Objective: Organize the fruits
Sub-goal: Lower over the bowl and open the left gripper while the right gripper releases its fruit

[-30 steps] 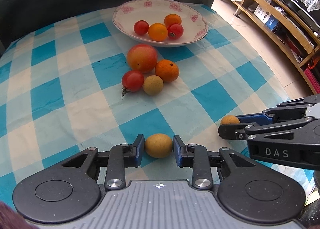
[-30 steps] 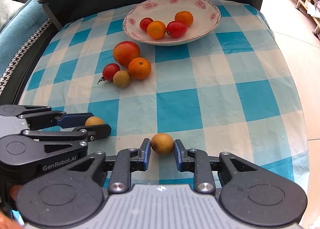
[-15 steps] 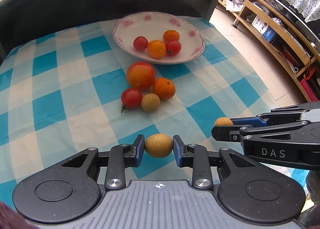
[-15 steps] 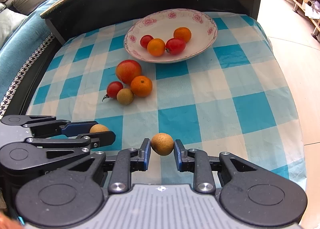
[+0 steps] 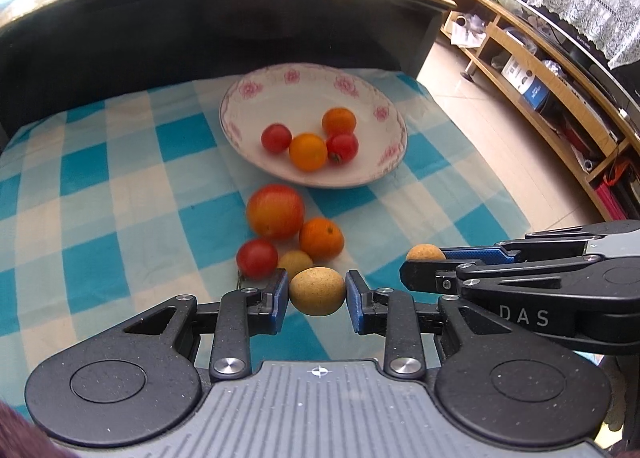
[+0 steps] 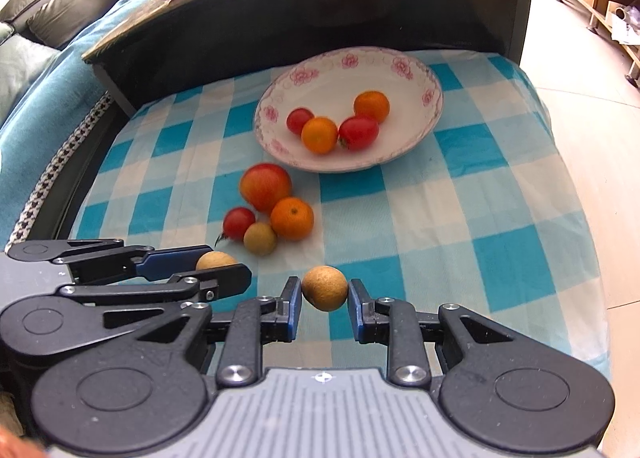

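Note:
My left gripper [image 5: 317, 294] is shut on a tan longan [image 5: 317, 291], held above the checked cloth. My right gripper [image 6: 324, 292] is shut on a second tan longan [image 6: 324, 288]; it also shows in the left wrist view as the right gripper [image 5: 424, 258] at the right edge, and the left gripper [image 6: 218, 264] shows at the left of the right wrist view. Ahead lies a white floral plate [image 5: 280, 86] holding two small tomatoes and two oranges. Between plate and grippers sit a big tomato [image 5: 275, 211], an orange [image 5: 321, 239], a small tomato [image 5: 257, 258] and a loose longan [image 5: 295, 261].
The blue-and-white checked cloth [image 6: 460, 218] covers a low surface that drops off to tiled floor [image 6: 580, 70] on the right. A dark table edge [image 5: 200, 18] rises behind the plate, with bagged produce on top. Wooden shelving [image 5: 560, 98] runs along the far right.
Both grippers have risen with their longans, so the plate and loose fruit now look farther off and lower in view. The grips are unchanged.

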### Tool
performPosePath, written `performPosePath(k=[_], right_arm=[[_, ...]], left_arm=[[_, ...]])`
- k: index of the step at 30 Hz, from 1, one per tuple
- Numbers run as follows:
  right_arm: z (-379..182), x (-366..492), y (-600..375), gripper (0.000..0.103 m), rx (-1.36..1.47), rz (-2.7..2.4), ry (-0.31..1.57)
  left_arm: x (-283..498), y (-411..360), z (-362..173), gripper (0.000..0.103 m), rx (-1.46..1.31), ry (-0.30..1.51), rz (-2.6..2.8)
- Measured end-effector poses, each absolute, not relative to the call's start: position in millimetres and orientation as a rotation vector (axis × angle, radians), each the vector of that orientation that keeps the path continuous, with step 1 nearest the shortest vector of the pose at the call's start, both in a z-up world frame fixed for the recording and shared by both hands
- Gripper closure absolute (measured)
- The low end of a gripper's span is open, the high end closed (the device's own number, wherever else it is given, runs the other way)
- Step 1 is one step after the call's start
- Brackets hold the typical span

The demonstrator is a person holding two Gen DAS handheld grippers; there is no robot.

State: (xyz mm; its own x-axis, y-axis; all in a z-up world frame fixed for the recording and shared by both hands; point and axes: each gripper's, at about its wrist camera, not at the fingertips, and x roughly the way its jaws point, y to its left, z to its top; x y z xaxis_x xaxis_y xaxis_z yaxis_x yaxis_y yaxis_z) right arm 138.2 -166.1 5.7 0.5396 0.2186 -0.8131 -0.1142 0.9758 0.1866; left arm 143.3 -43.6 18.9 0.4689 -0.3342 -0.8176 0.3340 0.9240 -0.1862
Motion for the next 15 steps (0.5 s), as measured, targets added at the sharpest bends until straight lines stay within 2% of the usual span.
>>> performPosePath(k=[15], right_arm=[[19,198,-183,0.075,0.164,0.169,0.932]], left_arm=[[208,-66,26,0.066,0.043,0.968,-0.374]])
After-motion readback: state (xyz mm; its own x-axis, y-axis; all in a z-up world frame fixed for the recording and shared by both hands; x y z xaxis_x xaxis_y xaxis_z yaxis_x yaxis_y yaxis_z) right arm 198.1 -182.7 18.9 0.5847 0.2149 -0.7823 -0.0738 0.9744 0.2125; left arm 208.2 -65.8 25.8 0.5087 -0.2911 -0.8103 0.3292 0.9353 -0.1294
